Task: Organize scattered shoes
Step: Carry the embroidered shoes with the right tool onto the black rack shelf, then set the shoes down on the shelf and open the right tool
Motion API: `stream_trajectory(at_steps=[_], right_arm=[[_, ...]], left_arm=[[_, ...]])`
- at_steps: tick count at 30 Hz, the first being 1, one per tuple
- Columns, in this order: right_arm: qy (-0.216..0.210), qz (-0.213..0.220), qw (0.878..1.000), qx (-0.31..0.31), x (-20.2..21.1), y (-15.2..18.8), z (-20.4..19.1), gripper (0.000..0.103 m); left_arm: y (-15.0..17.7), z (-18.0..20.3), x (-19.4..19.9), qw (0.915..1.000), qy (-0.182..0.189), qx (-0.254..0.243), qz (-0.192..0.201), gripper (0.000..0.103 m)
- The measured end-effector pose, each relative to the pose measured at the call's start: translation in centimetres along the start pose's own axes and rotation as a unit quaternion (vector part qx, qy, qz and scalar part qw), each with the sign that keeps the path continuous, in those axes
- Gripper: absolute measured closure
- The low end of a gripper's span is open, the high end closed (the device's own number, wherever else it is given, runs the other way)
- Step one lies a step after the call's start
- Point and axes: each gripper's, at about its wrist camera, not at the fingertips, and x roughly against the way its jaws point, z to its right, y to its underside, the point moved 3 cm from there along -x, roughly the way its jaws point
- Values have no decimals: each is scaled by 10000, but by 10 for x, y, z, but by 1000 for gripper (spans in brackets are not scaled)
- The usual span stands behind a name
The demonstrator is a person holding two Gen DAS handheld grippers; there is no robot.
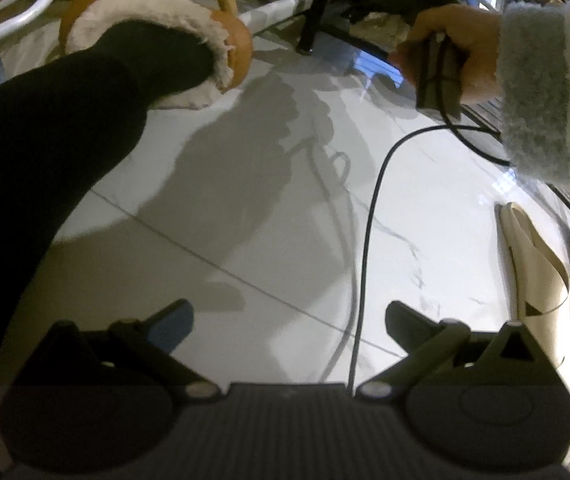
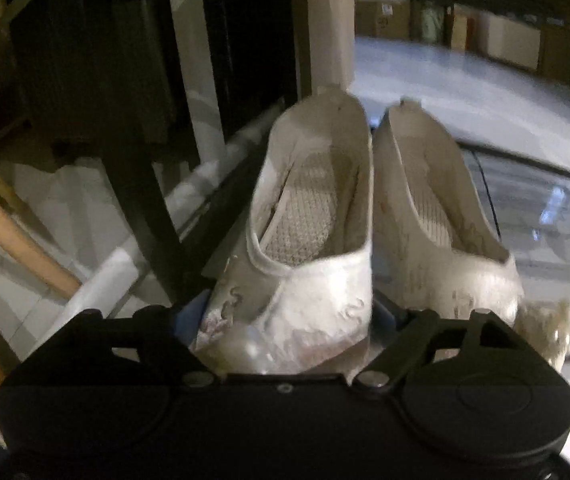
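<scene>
My left view is mostly white marble floor (image 1: 245, 208), with a black cable (image 1: 369, 220) trailing across it. My left gripper (image 1: 289, 320) hangs over that floor, jaws wide apart, nothing between them. A cream shoe (image 1: 533, 264) lies at the right edge. In my right view, 2 white shoes (image 2: 365, 232) stand side by side; my right gripper (image 2: 293, 320) straddles the left shoe's toe, but I cannot tell whether the pads press it.

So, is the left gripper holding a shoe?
No, the left gripper is open over bare floor with only a cable passing between its jaws.
</scene>
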Motion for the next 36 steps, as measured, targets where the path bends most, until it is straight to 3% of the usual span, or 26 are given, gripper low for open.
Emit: stream_trajectory(at_steps=[3, 9, 11, 13, 20, 27, 31, 35, 36], right_arm=[[94, 144, 9997, -181, -7, -4, 8, 36], [26, 153, 9994, -316, -16, -9, 5, 36], [73, 116, 9997, -177, -13, -9, 3, 31], [163, 99, 9998, -53, -11, -11, -1, 9], [258, -253, 9992, 193, -11, -17, -22, 12], [90, 59, 9999, -101, -2, -34, -11, 9], [174, -545, 9973, -468, -40, -41, 0, 6], [203, -768, 9967, 174, -49, -29, -12, 8], [182, -755, 9964, 343, -49, -28, -15, 14]], left_arm=[[0, -1, -2, 10000, -19, 38, -28, 0], [2, -2, -7, 9997, -48, 131, -183, 1], [2, -2, -7, 9997, -54, 139, -186, 1], [2, -3, -8, 9997, -50, 170, -180, 0], [-2, -5, -8, 9994, -57, 261, -217, 1], [-1, -7, -10, 9990, 21, 348, -269, 1], [-3, -10, -9, 9990, 4, 391, -225, 1], [-3, -11, -12, 9985, 12, 455, -310, 1], [-3, -12, -13, 9984, 18, 469, -331, 1]])
